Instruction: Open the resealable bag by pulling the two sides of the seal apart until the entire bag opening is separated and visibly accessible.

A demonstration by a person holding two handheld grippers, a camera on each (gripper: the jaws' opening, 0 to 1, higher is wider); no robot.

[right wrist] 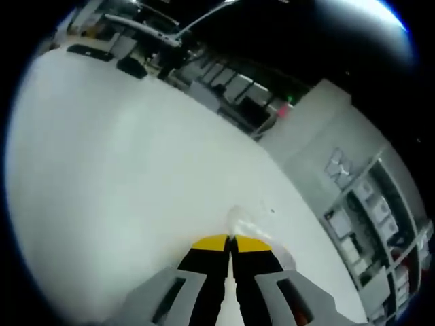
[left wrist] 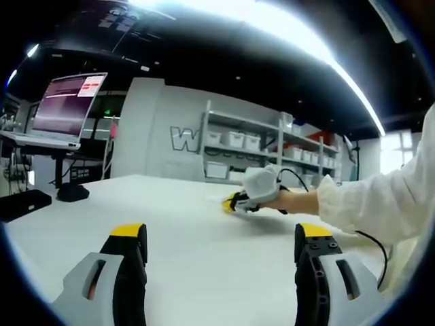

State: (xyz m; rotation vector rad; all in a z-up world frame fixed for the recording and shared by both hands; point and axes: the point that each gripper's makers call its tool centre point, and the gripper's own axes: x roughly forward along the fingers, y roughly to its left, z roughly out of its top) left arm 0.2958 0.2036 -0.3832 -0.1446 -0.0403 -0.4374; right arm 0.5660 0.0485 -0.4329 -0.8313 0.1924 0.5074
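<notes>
- White tabletop point(left wrist: 183, 231) is being shown running out ahead of both claws, with storage shelving point(left wrist: 272, 153) carrying white bins and a laptop point(left wrist: 64, 109) on a stand lying far beyond the tips of the left gripper point(left wrist: 221, 248).
- One resealable bag point(right wrist: 246, 227) is being counted: a clear, crinkled film lying flat on the tabletop, touching and reaching just past the tips of the right gripper point(right wrist: 231, 246).
- The right gripper's jaws are being held pressed together, and an edge of the bag appears to be pinched between them; the exact contact is hidden by the yellow tips.
- The left gripper's jaws are being held spread wide, with nothing between them, well apart from the bag.
- In the left gripper view the right gripper point(left wrist: 234, 202) is being seen ahead and to the right of the jaws, carried by the person's hand point(left wrist: 289, 201) in a white sleeve point(left wrist: 380, 197); the bag itself cannot be made out there.
- The bag is being judged very light, thin, limp and slippery, so it is likely to slide or lift whole unless both sides are gripped.
- Hold is best being taken on the lips just above the seal, one lip per claw; which lip is being pinched cannot be told.
- Two grippers are being counted, and one bag.
</notes>
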